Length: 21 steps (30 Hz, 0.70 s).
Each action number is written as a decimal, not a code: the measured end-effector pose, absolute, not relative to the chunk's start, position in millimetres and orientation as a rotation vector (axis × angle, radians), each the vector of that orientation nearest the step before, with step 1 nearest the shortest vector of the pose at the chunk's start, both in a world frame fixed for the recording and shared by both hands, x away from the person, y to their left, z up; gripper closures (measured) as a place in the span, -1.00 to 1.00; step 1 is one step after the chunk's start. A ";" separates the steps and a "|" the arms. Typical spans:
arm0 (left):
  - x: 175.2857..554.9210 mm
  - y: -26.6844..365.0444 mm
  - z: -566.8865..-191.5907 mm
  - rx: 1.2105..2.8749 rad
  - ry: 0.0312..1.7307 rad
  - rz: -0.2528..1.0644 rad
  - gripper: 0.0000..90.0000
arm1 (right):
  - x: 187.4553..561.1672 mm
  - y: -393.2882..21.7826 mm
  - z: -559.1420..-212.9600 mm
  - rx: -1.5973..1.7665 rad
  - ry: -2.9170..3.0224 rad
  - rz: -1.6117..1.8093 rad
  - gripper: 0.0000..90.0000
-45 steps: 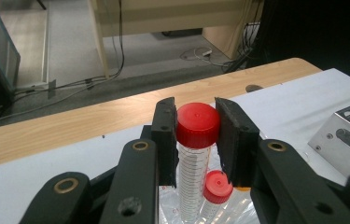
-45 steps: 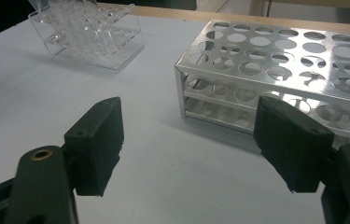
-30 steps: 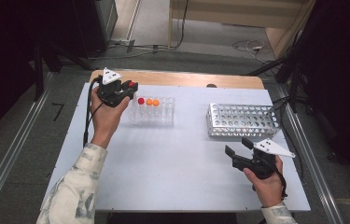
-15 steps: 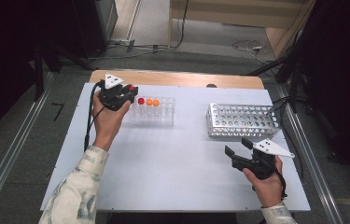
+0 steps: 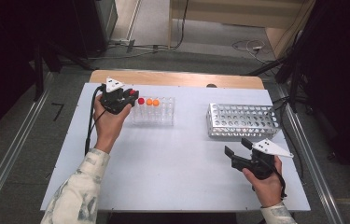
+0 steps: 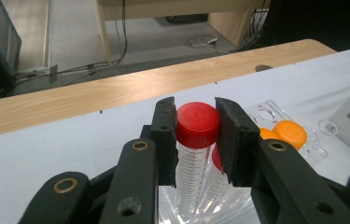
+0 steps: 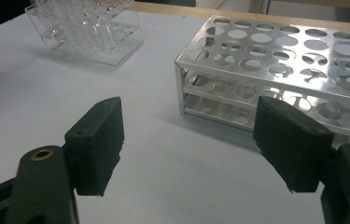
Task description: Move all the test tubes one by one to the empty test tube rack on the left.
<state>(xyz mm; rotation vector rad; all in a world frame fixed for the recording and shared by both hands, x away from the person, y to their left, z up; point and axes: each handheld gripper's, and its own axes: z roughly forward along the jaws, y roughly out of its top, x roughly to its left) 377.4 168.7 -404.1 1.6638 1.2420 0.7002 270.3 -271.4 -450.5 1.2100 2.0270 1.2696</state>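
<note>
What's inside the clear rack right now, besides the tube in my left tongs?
The clear rack holds two orange-capped tubes and a second red-capped tube, mostly hidden behind the gripped red-capped tube and the left tongs. Other holes look empty.

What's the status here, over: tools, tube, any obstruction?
Left tool shut on red-capped clear plastic tube, tube over the clear plastic rack. Right tool open, empty, short of the perforated metal rack. Nothing in the way.
</note>
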 end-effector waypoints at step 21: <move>373.4 171.9 -402.1 1.635 1.249 0.660 0.41 | 270.5 -270.9 -451.4 1.211 2.028 1.267 -0.49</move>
